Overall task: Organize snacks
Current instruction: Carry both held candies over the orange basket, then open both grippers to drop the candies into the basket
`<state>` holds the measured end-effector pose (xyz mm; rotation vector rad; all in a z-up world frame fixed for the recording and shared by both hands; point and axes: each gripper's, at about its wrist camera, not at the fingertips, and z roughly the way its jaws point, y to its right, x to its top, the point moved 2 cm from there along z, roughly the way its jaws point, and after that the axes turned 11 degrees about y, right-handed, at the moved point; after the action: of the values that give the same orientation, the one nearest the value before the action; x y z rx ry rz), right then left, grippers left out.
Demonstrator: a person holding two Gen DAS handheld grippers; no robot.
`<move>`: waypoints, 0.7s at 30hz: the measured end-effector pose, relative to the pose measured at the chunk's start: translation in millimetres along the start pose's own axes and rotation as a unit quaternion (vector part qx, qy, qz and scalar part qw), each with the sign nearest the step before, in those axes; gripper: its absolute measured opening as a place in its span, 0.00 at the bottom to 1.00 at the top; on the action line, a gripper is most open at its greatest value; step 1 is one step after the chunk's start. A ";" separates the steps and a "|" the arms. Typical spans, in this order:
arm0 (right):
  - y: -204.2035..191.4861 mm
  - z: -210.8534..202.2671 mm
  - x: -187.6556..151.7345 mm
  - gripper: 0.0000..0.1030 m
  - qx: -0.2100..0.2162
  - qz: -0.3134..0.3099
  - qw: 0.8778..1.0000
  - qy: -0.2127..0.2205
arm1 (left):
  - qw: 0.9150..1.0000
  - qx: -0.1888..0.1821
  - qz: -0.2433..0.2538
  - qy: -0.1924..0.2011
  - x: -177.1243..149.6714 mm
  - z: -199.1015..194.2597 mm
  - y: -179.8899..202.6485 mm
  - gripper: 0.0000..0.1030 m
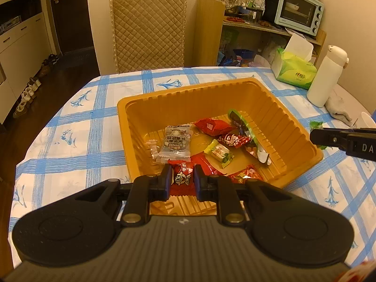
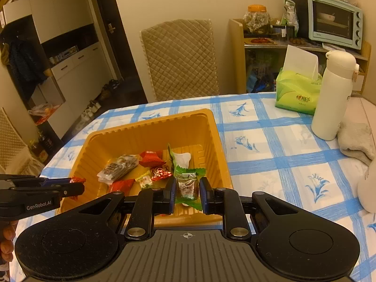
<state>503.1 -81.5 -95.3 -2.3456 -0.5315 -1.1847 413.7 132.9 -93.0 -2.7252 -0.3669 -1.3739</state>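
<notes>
An orange plastic tray (image 1: 150,98) (image 2: 150,122) sits on the checked tablecloth and holds several wrapped snacks: red packets (image 1: 212,125), a grey-blue packet (image 1: 175,142), a yellow-green candy (image 1: 219,152). My left gripper (image 1: 181,179) is shut on a red snack packet (image 1: 182,178) above the tray's near edge. My right gripper (image 2: 187,191) is shut on a green-ended clear candy (image 2: 188,185) above the tray's near right corner. Each gripper shows in the other's view, the right one (image 1: 316,138) at the tray's right rim and the left one (image 2: 80,186) at its left rim.
A white flask (image 1: 325,77) (image 2: 333,96), a green tissue pack (image 1: 295,70) (image 2: 298,94) and a grey cloth (image 2: 357,141) stand at the table's right. A quilted chair (image 1: 148,30) is behind the table; a shelf with a toaster oven (image 1: 298,9) lies beyond.
</notes>
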 end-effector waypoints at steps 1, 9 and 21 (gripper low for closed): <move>0.6 2.6 0.5 0.21 -0.001 0.000 1.000 -0.001 | 1.000 -0.001 0.001 -0.002 0.0 2.6 0.1 0.17; 4.6 17.1 0.8 0.21 -0.003 0.003 1.000 -0.011 | 1.000 0.004 0.008 -0.021 -3.8 20.3 -0.7 0.17; 4.3 29.9 1.1 0.21 -0.003 0.000 1.000 -0.019 | 0.999 0.005 0.012 -0.032 -6.5 30.6 -1.2 0.18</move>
<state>525.3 -68.3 -111.1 -2.3776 -0.5428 -1.1445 433.7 138.0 -116.6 -2.7599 -0.3429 -1.2786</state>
